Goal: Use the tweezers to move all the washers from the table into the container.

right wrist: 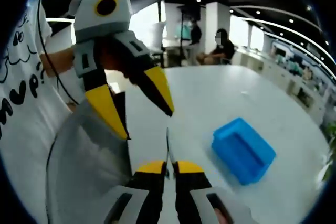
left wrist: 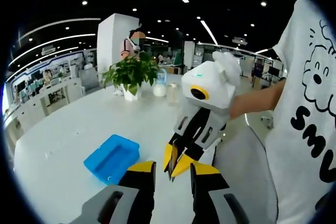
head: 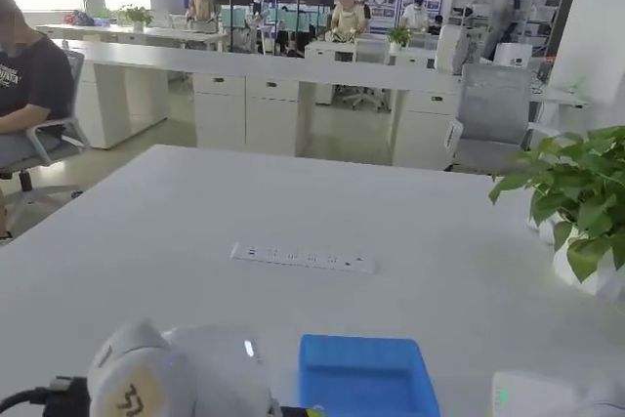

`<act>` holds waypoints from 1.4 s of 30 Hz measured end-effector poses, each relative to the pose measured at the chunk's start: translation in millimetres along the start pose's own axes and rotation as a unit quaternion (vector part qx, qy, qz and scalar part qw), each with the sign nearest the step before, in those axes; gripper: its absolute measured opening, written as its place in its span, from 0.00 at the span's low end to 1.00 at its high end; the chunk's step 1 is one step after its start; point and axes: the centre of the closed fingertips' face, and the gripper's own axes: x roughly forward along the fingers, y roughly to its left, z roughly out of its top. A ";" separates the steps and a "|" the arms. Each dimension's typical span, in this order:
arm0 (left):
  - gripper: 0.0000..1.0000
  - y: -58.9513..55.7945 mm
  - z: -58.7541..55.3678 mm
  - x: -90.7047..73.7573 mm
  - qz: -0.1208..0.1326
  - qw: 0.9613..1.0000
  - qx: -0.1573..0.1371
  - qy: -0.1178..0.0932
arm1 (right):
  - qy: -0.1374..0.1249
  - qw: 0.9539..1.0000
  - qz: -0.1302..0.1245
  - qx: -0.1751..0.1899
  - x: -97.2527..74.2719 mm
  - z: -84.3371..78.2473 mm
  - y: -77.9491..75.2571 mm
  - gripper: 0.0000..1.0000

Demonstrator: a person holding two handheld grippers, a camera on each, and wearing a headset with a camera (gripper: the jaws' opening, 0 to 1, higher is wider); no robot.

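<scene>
The blue container [head: 366, 373] sits on the white table [head: 293, 202], near its front edge. My right gripper [right wrist: 169, 169] is shut on the thin metal tweezers [right wrist: 167, 142], whose tip sticks up between its yellow pads. My left gripper [left wrist: 174, 174] is open, with nothing between its jaws. The two grippers face each other closely above the table: the right gripper [left wrist: 176, 162] points down at the left one's gap, and the left gripper [right wrist: 148, 124] hangs with its jaws spread just above the tweezers. The container [left wrist: 113, 156] [right wrist: 242, 149] lies off to one side of both. A gripper's white body [head: 146, 373] shows at the lower left.
A white power strip [head: 303, 258] lies mid-table beyond the container. A potted plant [head: 576, 192] stands at the table's right edge. A seated person [head: 24, 85] is at the far left, and others sit at distant desks. The holder's white T-shirt [left wrist: 310, 108] is close by.
</scene>
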 end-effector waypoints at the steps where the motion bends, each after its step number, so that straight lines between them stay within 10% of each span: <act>1: 0.21 -1.1 -0.2 1.0 -0.004 1.000 0.004 0.001 | -0.005 1.000 0.003 0.002 0.1 2.6 2.6 0.04; 29: 0.01 -22.9 13.9 10.7 -0.090 0.995 0.044 -0.011 | -0.007 1.000 0.017 -0.020 -3.8 11.5 20.4 0.04; 42: 0.00 -18.6 -6.9 20.7 -0.088 0.992 0.087 0.027 | 0.029 0.999 0.006 -0.037 0.8 -11.7 7.2 0.05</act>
